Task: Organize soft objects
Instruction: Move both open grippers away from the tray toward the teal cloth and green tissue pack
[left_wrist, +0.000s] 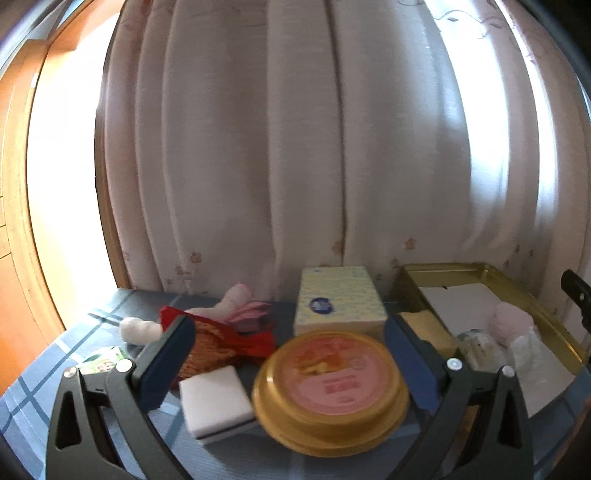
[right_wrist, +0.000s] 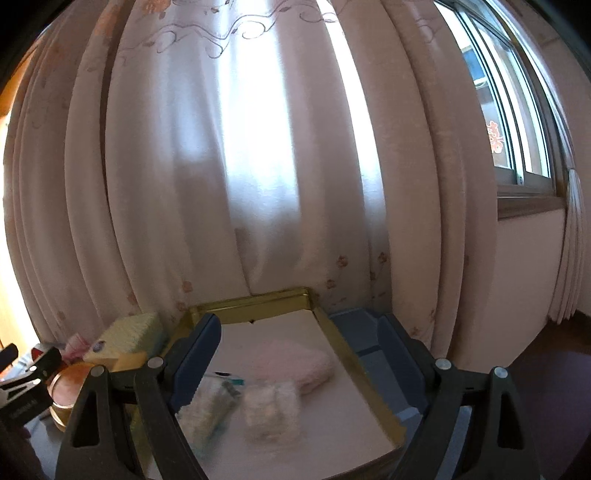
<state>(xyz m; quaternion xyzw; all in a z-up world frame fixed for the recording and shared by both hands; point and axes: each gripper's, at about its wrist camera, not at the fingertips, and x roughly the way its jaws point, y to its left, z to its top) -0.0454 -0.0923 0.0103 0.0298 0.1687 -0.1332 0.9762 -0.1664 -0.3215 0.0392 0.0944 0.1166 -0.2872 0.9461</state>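
Left wrist alone shows a white sponge (left_wrist: 216, 402); right wrist alone, a window (right_wrist: 517, 110).

**Metal, cloth and paper beside the gold tray**

The tray (right_wrist: 334, 321) has glossy gold metal walls, and a matt white paper sheet (right_wrist: 280, 332) lines its floor. Inside it lie a fuzzy pink cloth (right_wrist: 295, 360) and crinkly clear plastic packets (right_wrist: 271, 413). Left of the tray, the round tin (left_wrist: 330, 391) looks like shiny gold metal with a smooth pink label. Beyond the tin stands a matt soft-pack of tissues (left_wrist: 338, 301). Further left, a smooth white foam block (left_wrist: 216, 404) sits on the checked cloth covering the surface (left_wrist: 33, 391). Behind the tray hang matt woven curtains (left_wrist: 258, 147).
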